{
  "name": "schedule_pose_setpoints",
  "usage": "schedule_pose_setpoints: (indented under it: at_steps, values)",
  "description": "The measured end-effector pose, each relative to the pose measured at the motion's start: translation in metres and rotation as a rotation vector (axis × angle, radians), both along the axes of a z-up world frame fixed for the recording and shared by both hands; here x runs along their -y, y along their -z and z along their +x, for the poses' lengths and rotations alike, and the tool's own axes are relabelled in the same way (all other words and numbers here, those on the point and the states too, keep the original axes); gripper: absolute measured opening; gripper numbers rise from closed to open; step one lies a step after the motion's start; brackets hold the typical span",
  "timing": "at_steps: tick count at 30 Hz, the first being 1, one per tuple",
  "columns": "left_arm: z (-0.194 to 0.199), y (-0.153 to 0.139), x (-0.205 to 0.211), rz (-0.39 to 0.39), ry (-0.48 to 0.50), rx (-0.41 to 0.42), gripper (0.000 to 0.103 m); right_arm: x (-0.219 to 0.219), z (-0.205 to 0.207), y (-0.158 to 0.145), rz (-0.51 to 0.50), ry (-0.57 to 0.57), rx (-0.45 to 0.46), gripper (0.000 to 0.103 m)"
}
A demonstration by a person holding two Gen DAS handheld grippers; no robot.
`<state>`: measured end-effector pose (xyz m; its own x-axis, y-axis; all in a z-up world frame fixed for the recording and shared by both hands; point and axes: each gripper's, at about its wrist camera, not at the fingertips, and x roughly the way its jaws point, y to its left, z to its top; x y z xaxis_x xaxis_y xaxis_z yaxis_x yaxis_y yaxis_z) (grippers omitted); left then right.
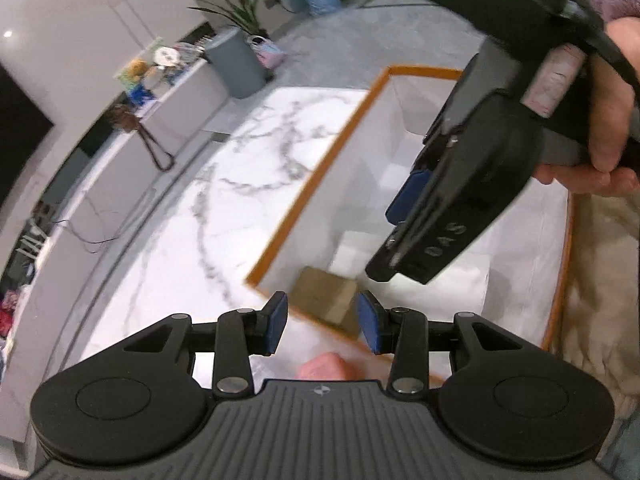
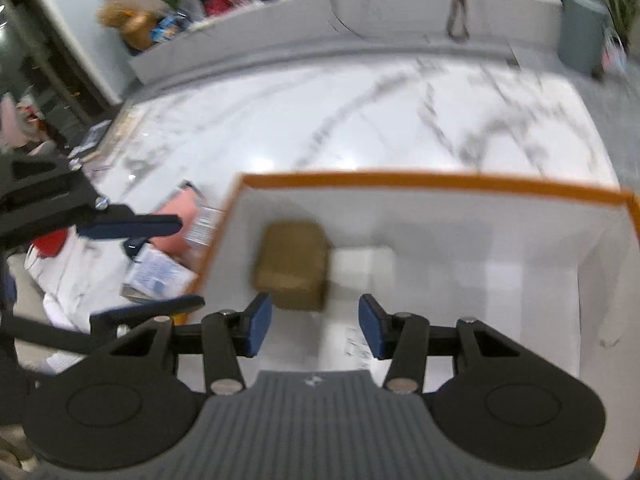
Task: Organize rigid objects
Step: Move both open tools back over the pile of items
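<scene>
My left tongs (image 1: 322, 322) hang over the near corner of a white box with an orange rim (image 1: 304, 196), which sits on the marbled white counter (image 1: 224, 184). Their blue pads stand partly apart with nothing clamped between them; the brown block (image 1: 326, 300) shows through the gap, but it lies lower down on the floor of the box, in the corner by the orange rim, and the pads do not touch it. My right tongs (image 2: 316, 324) point down into the same box from the other side, likewise partly open and empty, with the brown block just beyond their left pad and resting against the left wall. A pale white block (image 2: 362, 262) lies right beside the brown one on the box floor. In the left wrist view the right tongs' black body crosses the upper right, gripped by my hand (image 1: 600, 120). Left of the box, outside it, lie a pink packet (image 2: 180, 220) and a printed white packet (image 2: 158, 272) among crumpled white material; the picture is blurred there and I cannot tell more.
</scene>
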<state>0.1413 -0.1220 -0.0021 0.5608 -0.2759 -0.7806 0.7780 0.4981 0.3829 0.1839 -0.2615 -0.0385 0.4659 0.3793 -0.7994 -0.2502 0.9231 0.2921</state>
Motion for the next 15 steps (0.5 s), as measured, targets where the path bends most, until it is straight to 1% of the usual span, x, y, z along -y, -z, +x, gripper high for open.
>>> schedule_pose_setpoints:
  at_steps: [4, 8, 12, 14, 15]
  values:
    - [-0.01, -0.013, -0.027, 0.008, -0.052, 0.016, 0.049, -0.024, -0.01, -0.018, 0.003, -0.078, 0.061, 0.05]
    - [-0.016, -0.017, -0.062, 0.013, -0.143, 0.016, 0.049, -0.052, -0.02, -0.033, -0.016, -0.165, 0.097, 0.05]
    - [-0.016, -0.014, -0.097, -0.029, -0.245, -0.015, 0.049, -0.09, -0.026, -0.034, -0.06, -0.255, 0.108, 0.05]
    - [-0.011, -0.009, -0.115, -0.069, -0.334, -0.048, 0.049, -0.109, -0.026, -0.029, -0.098, -0.297, 0.111, 0.049]
    - [-0.007, -0.005, -0.127, -0.105, -0.388, -0.074, 0.049, -0.119, -0.026, -0.026, -0.118, -0.315, 0.112, 0.049]
